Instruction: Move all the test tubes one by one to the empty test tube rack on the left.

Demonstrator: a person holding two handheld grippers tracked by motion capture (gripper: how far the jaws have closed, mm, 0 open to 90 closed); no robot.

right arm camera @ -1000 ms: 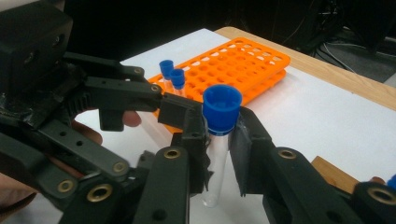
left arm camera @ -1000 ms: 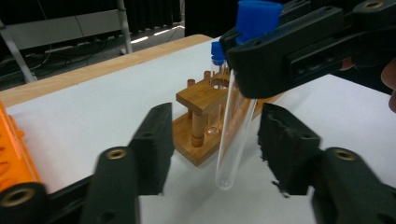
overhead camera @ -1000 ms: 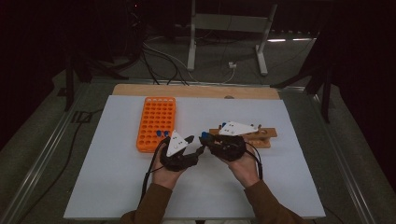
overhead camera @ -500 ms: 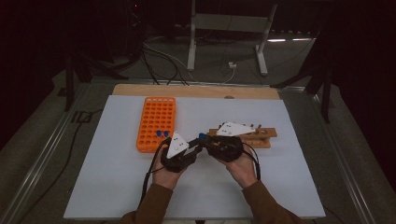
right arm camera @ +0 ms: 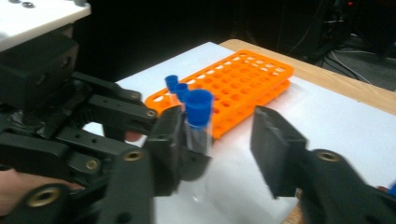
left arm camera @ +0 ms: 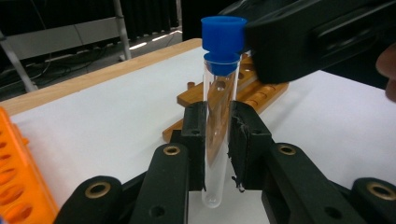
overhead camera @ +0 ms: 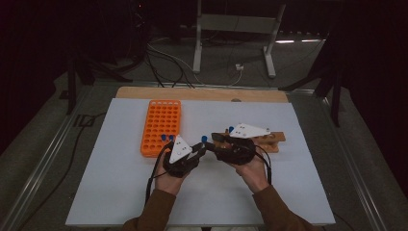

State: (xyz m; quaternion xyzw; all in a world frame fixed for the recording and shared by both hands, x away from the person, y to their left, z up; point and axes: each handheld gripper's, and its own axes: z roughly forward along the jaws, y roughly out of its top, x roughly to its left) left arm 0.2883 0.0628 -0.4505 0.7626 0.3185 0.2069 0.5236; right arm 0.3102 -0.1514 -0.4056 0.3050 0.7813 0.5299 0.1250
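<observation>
The left gripper [left arm camera: 217,140] has its two black jaws squeezed tight on a clear glass tube with a blue cap [left arm camera: 218,116], holding it upright just above the white table top [overhead camera: 120,192]. The right gripper [right arm camera: 219,140] has just been opening its jaws, so there is a gap now (the tube stands between them, close by one jaw). The orange plastic rack full of holes [overhead camera: 161,126] lies to the left. A brown wooden rack [overhead camera: 269,140] lies under the right gripper.

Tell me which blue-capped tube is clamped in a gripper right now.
The tube between the hands, clamped by the left gripper; the other two stand in the orange rack.
</observation>
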